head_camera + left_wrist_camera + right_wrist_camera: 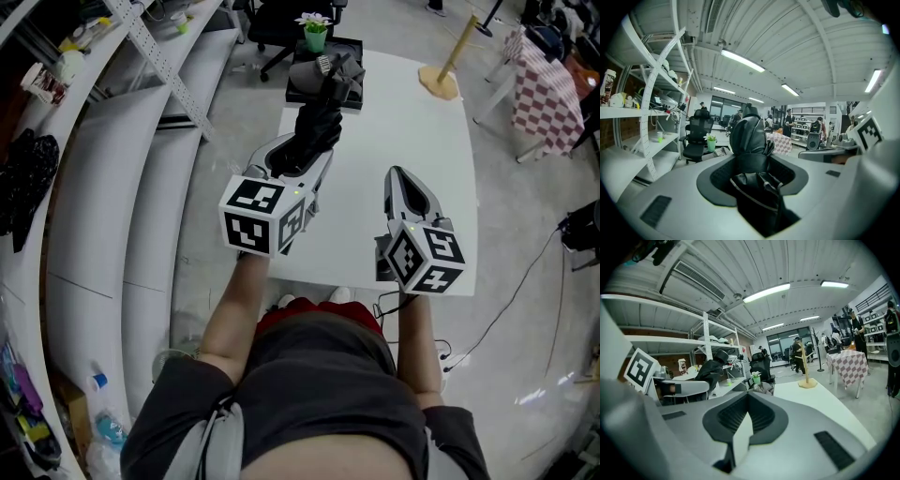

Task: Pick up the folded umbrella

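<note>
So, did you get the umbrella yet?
Pretty much! Done: the left hand-held gripper is shut on the black umbrella, seen squeezed between its jaws in the left gripper view. In hand: the umbrella looks lifted clear of the white table. The right hand-held gripper is shut and empty. Left: probably nothing but keeping a firm hold.

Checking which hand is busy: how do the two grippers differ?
The left gripper is clamped wide on the black umbrella; the right gripper is shut and empty. The left gripper hangs at the table's left edge, the right gripper over its middle. Both point the same way.
</note>
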`<state>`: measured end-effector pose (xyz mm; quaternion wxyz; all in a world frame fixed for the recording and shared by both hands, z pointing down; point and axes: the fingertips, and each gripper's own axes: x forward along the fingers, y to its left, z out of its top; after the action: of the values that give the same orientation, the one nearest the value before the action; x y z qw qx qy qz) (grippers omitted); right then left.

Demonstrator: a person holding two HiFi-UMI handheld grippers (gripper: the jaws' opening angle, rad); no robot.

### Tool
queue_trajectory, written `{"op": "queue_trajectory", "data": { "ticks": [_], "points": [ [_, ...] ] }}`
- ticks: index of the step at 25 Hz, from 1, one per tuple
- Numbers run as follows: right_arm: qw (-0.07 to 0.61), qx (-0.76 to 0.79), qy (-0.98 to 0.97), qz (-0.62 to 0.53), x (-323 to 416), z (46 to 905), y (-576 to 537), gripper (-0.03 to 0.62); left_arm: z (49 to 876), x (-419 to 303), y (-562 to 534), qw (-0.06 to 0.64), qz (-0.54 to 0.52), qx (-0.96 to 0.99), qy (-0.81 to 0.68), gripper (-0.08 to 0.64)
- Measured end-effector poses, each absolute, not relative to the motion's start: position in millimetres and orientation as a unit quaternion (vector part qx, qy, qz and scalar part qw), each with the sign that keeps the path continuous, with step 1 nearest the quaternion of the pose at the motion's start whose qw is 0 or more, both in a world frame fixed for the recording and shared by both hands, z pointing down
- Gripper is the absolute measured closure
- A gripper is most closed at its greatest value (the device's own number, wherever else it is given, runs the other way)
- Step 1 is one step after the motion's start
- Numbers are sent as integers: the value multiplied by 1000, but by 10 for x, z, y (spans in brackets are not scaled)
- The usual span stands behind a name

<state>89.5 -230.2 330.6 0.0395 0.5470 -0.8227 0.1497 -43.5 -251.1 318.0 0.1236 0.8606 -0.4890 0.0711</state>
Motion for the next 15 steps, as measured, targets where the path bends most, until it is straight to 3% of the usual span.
{"op": "queue_trajectory", "data": {
  "ticks": [15],
  "points": [
    [35, 544, -827, 137, 581, 3204, -2040, 574, 3075, -814, -2117, 120, 53, 859, -495, 353]
  ]
}}
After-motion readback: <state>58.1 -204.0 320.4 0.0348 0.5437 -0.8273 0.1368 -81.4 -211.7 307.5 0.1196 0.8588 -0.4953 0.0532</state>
